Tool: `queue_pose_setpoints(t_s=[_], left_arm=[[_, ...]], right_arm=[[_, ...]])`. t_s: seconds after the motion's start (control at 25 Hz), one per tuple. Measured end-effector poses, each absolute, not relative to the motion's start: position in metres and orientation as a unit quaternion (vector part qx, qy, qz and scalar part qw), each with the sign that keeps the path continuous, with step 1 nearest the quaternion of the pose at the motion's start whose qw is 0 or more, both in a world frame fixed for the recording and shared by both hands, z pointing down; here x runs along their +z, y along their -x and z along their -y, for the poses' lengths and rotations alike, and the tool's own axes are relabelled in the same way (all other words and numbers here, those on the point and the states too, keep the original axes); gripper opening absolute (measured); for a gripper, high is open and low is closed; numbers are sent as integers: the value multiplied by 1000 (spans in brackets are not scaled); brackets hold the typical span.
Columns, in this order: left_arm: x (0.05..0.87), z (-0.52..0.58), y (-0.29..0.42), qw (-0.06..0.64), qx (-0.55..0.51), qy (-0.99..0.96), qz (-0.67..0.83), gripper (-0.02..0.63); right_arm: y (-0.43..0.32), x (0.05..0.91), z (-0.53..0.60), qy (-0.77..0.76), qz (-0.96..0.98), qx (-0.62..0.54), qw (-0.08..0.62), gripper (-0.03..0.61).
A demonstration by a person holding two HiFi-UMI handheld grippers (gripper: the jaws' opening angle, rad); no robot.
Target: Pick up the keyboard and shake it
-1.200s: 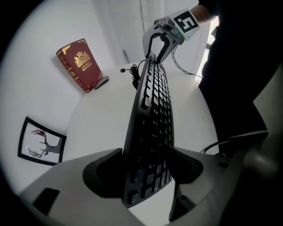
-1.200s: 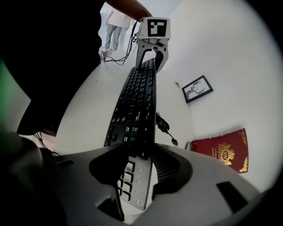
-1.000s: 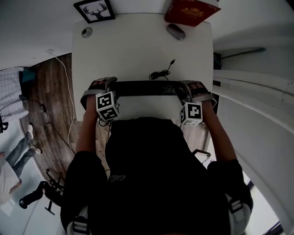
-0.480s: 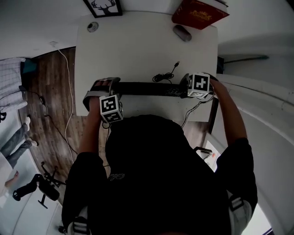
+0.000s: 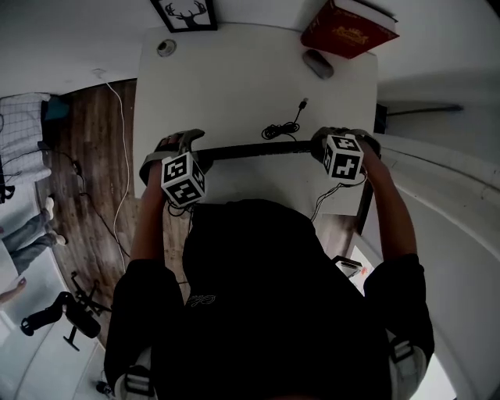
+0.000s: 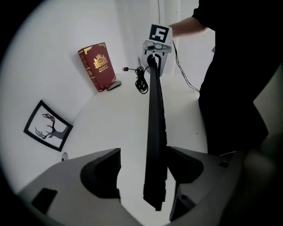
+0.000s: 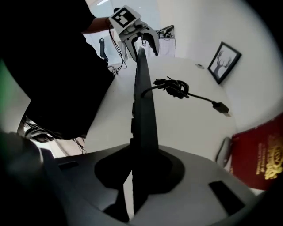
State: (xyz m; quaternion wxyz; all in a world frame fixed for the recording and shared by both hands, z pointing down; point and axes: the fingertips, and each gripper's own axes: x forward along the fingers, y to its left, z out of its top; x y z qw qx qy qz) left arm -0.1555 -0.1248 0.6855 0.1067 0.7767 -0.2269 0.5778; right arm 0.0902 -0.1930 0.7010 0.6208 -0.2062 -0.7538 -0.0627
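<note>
Keyboard: the keyboard [image 5: 258, 148] is a thin, black, hard slab turned on its long edge. It spans the middle of the head view between the two tools, and contact with the table cannot be told.
Table: the table [image 5: 234, 78] is white, smooth and matte, with rounded corners.
Right gripper: the right gripper [image 7: 139, 172] has just been closing, and its grey jaws are now clenched on the keyboard's end.
Left gripper: the left gripper [image 6: 143, 165] has just been opening and is released. The keyboard's other end stands between its jaws, against one dark pad and clear of the other.
Cable: the cable [image 5: 283, 129] is a black coil with a plug, lying just above the keyboard.
Upper frame: a red book [image 5: 349, 30], a grey mouse [image 5: 318, 64] and a framed deer picture [image 5: 185, 13].
Only the gripper views: they show the gap at the left pad and the gilt emblem on the book cover.
Only the head view: it shows both marker cubes and the wooden floor [image 5: 86, 156] at the left.
Against a second ago: the keyboard then showed a broad face and is now a narrow strip. The right cube has gone from the table's lower edge to the keyboard's right end.
</note>
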Motion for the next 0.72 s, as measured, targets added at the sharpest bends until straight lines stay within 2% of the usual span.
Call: queue_pose_setpoints(t_s=[0.04,0.12,0.16,0.2,0.24,0.48,0.72], left_arm=[[688,126,156,103,584,-774,223,318],[697,128,154,74,608,-761,215,304],[701,129,150,59,616,-756,213,263],[704,130,147,46,620,-754,214,179],[706,131,143,38,620,-752,219,137],[695,145,138,-8,630,-732,260,98],[630,180,148,-89,641,-694,317,84]], right_arm=[[-89,700,200,191,755,-89,621,83],[-86,697,208,165,757,-123,620,83],[-84,696,210,155,759,-130,619,83],[-84,695,211,146,760,-133,619,83],[-84,693,211,137,762,-136,618,83],[-89,680,230,75,753,-208,620,84],[-79,614,264,-21,750,-293,593,84]])
